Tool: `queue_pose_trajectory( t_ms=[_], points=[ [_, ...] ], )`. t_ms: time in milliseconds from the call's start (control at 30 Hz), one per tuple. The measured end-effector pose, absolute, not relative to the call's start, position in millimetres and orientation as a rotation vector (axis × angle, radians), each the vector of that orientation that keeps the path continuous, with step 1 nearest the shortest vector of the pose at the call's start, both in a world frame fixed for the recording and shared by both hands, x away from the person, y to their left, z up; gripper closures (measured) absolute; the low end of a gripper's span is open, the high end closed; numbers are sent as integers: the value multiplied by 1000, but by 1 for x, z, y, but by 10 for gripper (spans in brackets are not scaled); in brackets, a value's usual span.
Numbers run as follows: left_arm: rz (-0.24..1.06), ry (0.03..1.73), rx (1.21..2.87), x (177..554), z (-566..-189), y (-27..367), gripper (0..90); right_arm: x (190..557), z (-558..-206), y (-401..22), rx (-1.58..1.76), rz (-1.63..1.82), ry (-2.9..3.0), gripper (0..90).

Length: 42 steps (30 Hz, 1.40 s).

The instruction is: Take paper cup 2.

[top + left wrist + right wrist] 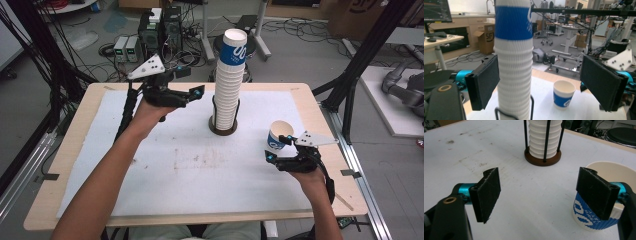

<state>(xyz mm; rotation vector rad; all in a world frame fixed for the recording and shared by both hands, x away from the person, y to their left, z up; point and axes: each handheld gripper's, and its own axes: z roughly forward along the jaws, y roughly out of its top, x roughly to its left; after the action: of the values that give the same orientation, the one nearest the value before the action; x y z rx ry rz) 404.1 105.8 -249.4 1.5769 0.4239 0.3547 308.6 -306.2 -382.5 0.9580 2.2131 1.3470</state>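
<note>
left claw [199, 92]: wide open, holds nothing, up high beside the cup stack [230, 85], so it can take the top cup.
cup stack: just in front of the left claw, near its left pad, kept straight by the wire holder [223, 125].
right claw [278, 148]: wide open, empty, low by the table [150, 165].
single paper cup [278, 136]: upright, touching the right claw's right pad from outside, already off the stack.
</note>
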Motion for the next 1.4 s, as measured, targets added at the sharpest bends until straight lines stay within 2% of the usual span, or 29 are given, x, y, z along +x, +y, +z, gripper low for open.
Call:
queue_pose_trajectory(
  t_ms=[200,733,1400],
  points=[
    [354,402,1567,421,-225,86,160,309,-382,-310,962,1352,2218,202],
    [416,464,1601,458,-202,61,160,306,-376,-313,945,1367,2201,202],
    [410,507,1647,487,-206,19,160,305,-377,-315,950,1377,2196,202]
  ],
)
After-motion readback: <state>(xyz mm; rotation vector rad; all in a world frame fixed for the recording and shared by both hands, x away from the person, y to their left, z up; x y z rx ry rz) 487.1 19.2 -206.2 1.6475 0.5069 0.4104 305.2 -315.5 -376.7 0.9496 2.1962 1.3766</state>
